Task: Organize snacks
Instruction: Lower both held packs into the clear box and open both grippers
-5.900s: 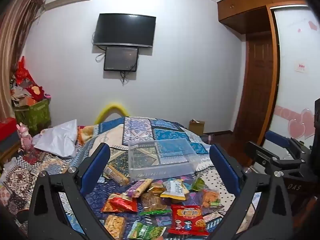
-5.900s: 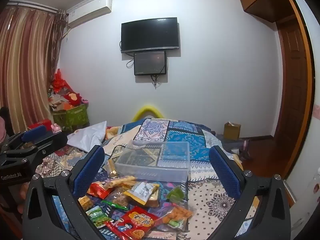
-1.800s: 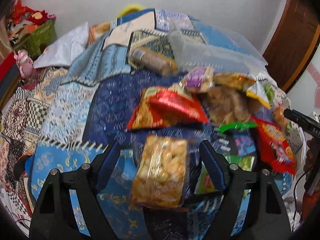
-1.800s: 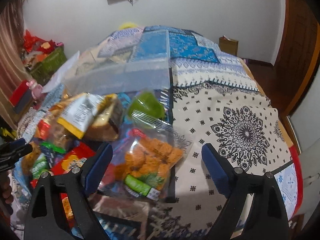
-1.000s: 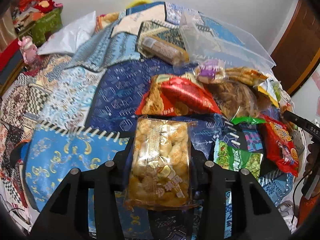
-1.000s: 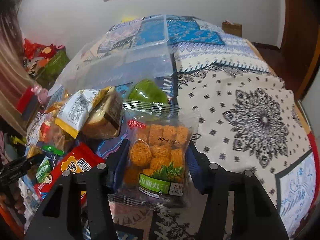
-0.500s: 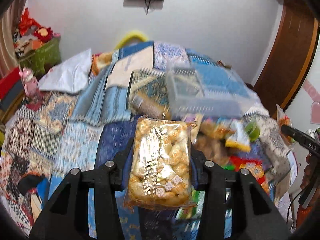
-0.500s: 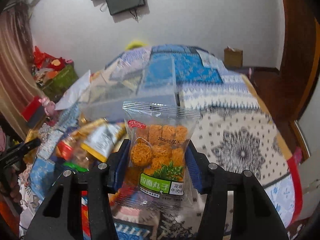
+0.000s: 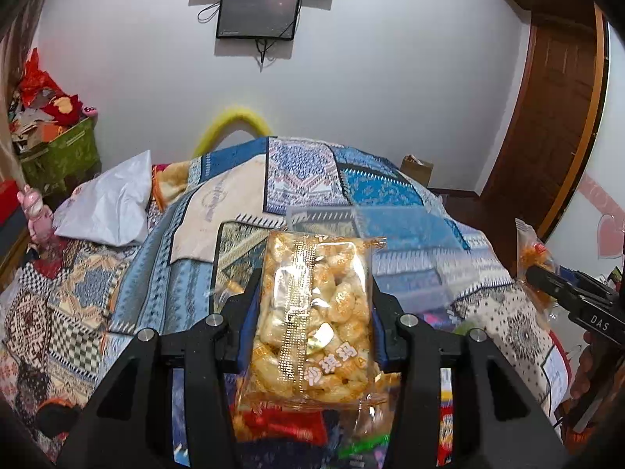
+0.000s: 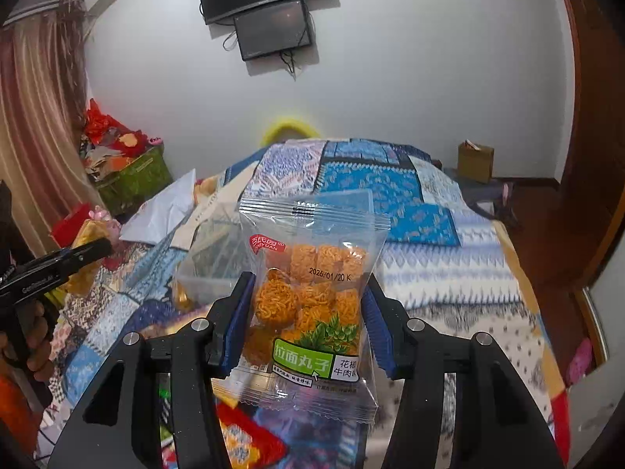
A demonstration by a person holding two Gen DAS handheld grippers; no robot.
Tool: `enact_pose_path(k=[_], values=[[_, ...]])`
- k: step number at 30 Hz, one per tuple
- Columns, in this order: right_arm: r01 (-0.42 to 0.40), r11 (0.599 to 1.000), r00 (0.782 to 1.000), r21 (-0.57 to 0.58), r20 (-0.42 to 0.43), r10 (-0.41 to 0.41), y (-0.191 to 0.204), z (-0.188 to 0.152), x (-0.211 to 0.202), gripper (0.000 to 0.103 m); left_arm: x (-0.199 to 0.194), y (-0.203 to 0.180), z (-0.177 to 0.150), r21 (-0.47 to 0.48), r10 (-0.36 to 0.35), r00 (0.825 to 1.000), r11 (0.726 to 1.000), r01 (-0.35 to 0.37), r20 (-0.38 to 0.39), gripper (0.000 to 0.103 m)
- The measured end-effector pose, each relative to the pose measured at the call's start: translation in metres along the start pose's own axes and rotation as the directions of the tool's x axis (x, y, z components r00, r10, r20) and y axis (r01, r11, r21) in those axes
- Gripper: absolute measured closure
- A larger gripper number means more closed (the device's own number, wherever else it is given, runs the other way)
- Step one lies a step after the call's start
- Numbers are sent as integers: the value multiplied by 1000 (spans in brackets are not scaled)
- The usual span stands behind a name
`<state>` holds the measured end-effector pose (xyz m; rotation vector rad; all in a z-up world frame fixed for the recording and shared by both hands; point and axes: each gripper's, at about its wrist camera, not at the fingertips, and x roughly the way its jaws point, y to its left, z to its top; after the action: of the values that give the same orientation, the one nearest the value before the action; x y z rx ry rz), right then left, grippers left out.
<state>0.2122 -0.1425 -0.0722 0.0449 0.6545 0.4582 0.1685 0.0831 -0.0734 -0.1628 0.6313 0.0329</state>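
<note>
1. Snacks are the matter here, and two are in hand, both held on the near side of the clear plastic bin (image 9: 390, 250) that stands on the patterned bedspread (image 9: 304, 172).
2. The left gripper (image 9: 312, 308) is clamped on a golden puffed-snack packet (image 9: 312, 312), its blue pads pressing the packet's two long edges. The packet stands upright, lifted off the bed, with the bin directly beyond it.
3. The right gripper (image 10: 308, 305) is closed on a clear bag of orange noodle balls (image 10: 312, 297), pinched across its width, also upright and in front of the bin (image 10: 218, 258).
4. Gripping each pack by its sides likely keeps it flat and steady for lowering into the bin.
5. Other packets, among them a red packet (image 10: 250, 445), lie on the bedspread nearer than the bin, below the grippers, so sorting looks barely begun.
</note>
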Motion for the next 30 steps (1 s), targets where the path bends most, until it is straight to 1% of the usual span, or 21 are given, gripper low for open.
enact_pose_path(k=[2,7,10,14,19,21,24,27,30], values=[[-2,1000,1000,-5,7,2,0,5,6,53,8,-2,8,-3,-18,1000,1000,18,0,57],[-9,1000,1000,-17,14,9,0,20,24,53,30,-7,25,3,-27,1000,1000,27,-10,57],[-13,1000,1000,-18,8,13,0,29,38,53,47,-8,36,-1,-31,999,1000,31,-13,57],[-22,1000,1000,-21,-11,22,-1,36,58,53,72,-9,45,-3,-31,999,1000,31,-35,57],[-34,999,998,-24,-60,33,0,36,87,53,102,-11,46,-9,-31,997,999,30,-70,57],[-35,999,996,-27,-80,33,0,34,97,53,117,-11,45,-19,-46,994,999,45,-97,57],[-39,999,992,-36,-125,34,1,29,116,53,140,-14,40,-2,-45,991,999,45,-128,57],[-37,998,986,-54,-167,27,2,26,131,53,165,-18,30,22,-41,983,999,45,-181,57],[-24,996,980,-84,-201,7,5,22,143,53,182,-22,22,37,-35,976,998,44,-215,57]])
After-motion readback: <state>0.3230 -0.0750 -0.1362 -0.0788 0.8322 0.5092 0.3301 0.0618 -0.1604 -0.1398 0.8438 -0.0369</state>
